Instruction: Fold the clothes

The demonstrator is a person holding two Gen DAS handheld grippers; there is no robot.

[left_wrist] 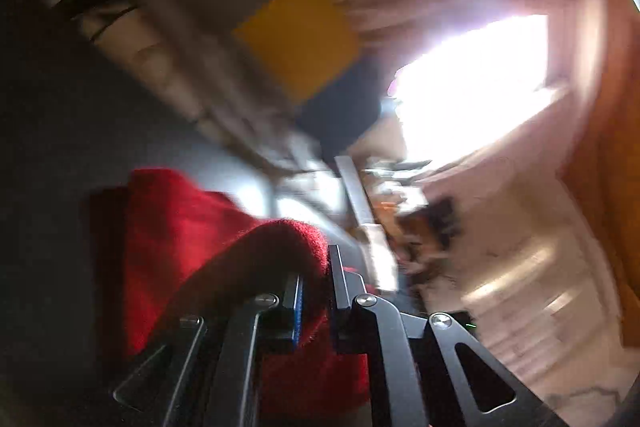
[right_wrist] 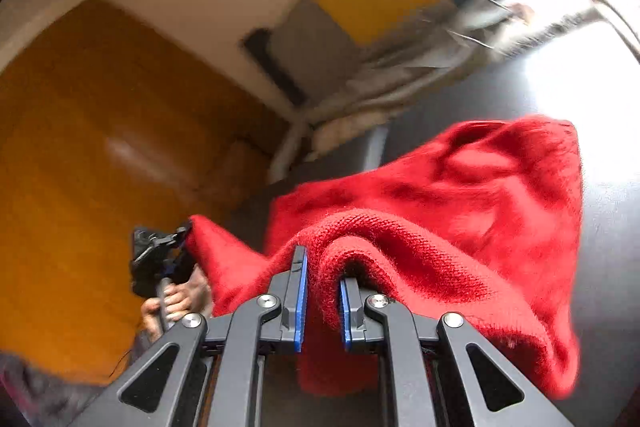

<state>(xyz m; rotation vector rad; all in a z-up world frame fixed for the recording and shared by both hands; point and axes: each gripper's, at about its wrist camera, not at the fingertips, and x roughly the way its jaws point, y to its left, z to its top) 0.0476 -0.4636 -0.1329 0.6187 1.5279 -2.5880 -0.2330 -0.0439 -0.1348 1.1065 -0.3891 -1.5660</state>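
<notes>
Both wrist views closely share the red garment [left_wrist: 188,227].

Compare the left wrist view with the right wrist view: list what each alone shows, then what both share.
Left wrist only: a glaring bright window. Right wrist only: the left gripper pinching a corner of the red knit garment, a hand on its handle, and an orange wall. Both: the garment clamped between that view's own fingers, a yellow panel and the dark tabletop.
</notes>
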